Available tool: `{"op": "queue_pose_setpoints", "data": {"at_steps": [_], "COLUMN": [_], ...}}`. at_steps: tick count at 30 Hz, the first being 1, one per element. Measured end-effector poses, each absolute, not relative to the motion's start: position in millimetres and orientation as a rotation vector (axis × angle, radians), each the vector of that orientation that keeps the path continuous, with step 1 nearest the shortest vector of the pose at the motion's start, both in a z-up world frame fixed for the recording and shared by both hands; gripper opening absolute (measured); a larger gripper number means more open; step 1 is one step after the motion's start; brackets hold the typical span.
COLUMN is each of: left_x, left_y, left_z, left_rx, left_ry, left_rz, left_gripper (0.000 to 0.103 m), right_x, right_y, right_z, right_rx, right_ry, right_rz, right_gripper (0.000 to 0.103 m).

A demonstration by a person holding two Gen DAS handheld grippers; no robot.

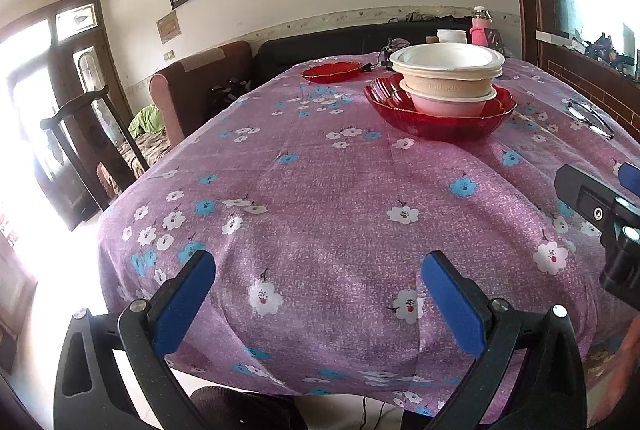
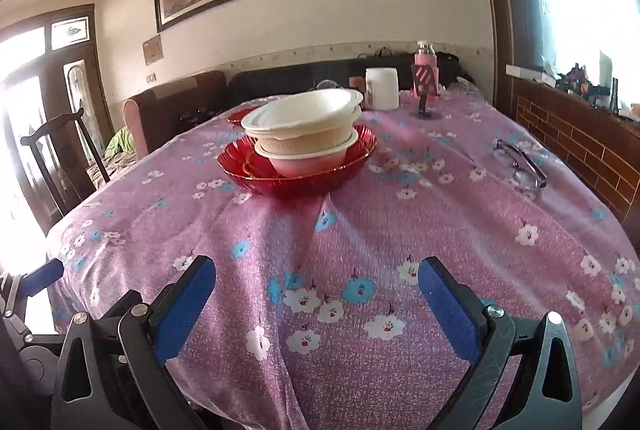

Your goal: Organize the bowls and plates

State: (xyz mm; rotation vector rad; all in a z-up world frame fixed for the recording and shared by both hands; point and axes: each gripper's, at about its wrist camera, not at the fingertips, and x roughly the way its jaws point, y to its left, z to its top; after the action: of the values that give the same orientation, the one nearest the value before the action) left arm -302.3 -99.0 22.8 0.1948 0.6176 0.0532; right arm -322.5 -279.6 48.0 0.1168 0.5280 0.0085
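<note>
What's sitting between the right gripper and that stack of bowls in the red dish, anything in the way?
Nothing visible. Between the right gripper and the stack of bowls in the red dish there is only bare floral tablecloth. The glasses lie off to the right, outside that path.

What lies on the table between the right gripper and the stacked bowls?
Nothing: in the right wrist view only flowered tablecloth lies between the open right gripper and the stacked bowls.

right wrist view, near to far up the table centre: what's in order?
right gripper with jaws open → red glass bowl holding the stacked disposable bowls → white cylindrical container → black sofa back
</note>
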Motion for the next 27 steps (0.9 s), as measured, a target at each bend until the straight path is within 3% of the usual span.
{"op": "queue_pose_setpoints", "data": {"at_steps": [27], "left_x": [-304.5], "left_y": [-99.8], "left_z": [24.7], "left_rx": [0.190], "left_ry": [0.606], "left_rz": [0.038], "left_gripper": [0.103], "right_x": [-320.9], "right_y": [-283.6], "right_z": [43.8], "right_rx": [0.122], "right_ry": [0.549], "right_rz": [0.013], "right_gripper": [0.103]}}
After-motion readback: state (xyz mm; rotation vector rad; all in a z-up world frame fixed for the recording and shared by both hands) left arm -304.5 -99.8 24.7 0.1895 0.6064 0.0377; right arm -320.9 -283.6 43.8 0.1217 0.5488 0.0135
